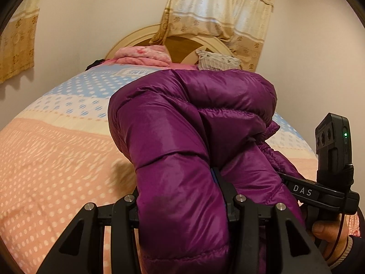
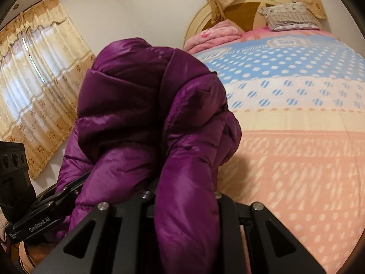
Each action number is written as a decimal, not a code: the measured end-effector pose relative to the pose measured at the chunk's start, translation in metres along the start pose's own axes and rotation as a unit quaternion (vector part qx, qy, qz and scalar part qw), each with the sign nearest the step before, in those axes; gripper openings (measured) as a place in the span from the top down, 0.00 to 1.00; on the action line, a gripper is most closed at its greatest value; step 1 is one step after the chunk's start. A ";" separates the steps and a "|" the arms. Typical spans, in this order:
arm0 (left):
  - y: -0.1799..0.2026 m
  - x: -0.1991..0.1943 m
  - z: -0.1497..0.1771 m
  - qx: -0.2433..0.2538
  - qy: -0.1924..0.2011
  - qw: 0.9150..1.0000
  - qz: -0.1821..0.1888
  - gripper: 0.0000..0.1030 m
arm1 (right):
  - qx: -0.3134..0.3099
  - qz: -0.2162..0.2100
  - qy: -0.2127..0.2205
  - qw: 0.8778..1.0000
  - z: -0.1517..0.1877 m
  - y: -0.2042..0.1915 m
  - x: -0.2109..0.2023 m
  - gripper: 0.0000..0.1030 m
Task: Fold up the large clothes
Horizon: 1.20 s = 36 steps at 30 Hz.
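A shiny purple puffer jacket (image 1: 182, 123) is bunched up and held off the bed between both grippers. My left gripper (image 1: 182, 205) is shut on a thick fold of it; the padding hides the fingertips. The right gripper's body (image 1: 330, 159) shows at the right edge of the left wrist view, in a hand. In the right wrist view the jacket (image 2: 141, 105) fills the middle. My right gripper (image 2: 184, 205) is shut on another fold, fingertips hidden. The left gripper's body (image 2: 29, 196) shows at the lower left.
The bed (image 1: 45, 159) has a peach, cream and blue dotted cover (image 2: 296, 114). A pink folded blanket (image 1: 143, 56) and a patterned pillow (image 1: 216, 61) lie by the round headboard (image 1: 182, 43). Curtains (image 2: 34, 80) hang on the walls.
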<state>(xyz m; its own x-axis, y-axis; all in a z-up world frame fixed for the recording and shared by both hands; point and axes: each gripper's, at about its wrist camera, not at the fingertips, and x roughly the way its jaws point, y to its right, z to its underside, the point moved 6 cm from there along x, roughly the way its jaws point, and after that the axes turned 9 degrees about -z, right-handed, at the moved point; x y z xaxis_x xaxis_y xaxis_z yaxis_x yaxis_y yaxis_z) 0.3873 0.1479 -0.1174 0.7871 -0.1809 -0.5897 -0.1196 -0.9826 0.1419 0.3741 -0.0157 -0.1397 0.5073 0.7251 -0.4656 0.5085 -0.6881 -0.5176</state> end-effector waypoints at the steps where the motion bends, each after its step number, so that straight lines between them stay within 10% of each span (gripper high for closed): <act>1: -0.005 0.001 0.002 -0.002 -0.002 1.000 -0.002 0.55 | -0.001 -0.001 -0.004 1.000 0.002 -0.004 0.005 0.79; 18: -0.063 0.032 0.042 -0.036 -0.041 0.998 -0.038 0.41 | 0.010 0.013 -0.064 0.998 0.023 -0.002 0.050 0.79; 26: -0.076 0.036 0.058 -0.056 -0.043 0.995 -0.077 0.18 | 0.012 0.036 -0.075 0.996 0.029 0.002 0.059 0.64; 36: -0.080 0.033 0.063 -0.074 -0.046 0.993 -0.077 0.15 | 0.005 0.053 -0.082 0.995 0.030 -0.002 0.063 0.57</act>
<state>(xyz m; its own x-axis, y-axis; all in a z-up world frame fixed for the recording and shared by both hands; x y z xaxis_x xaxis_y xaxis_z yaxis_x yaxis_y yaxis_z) 0.3849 0.2176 -0.1983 0.7294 -0.0386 -0.6830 0.0931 -0.9835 0.1550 0.3837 0.0320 -0.1893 0.4365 0.6429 -0.6294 0.4505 -0.7617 -0.4656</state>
